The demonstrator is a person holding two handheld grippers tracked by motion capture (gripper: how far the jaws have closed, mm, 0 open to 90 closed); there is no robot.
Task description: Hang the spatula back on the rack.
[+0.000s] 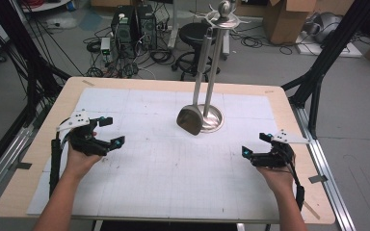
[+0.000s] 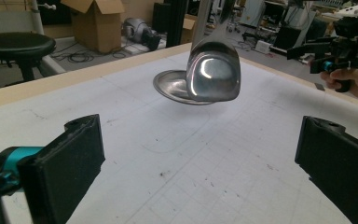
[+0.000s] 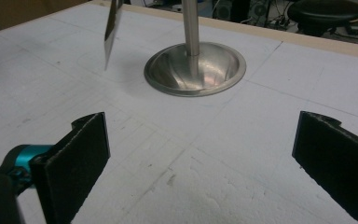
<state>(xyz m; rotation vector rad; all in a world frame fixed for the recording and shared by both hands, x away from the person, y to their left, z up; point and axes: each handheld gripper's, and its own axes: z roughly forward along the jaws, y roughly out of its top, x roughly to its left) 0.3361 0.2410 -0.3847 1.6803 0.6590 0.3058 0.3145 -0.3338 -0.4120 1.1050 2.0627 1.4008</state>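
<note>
Our left gripper [image 1: 107,132] hovers with jaws apart at the near left; the spatula [image 1: 191,120] hangs from the stand [image 1: 211,118] at far centre. Our right gripper [image 1: 255,145], also apart, risks tipping the stand if we snatch the spatula sideways.

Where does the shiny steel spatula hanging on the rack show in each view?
High view: shiny steel spatula, centre, left of the round steel rack base.
Left gripper view: top centre, before the base.
Right gripper view: top left, edge-on.
Shared landmark: the base.
</note>
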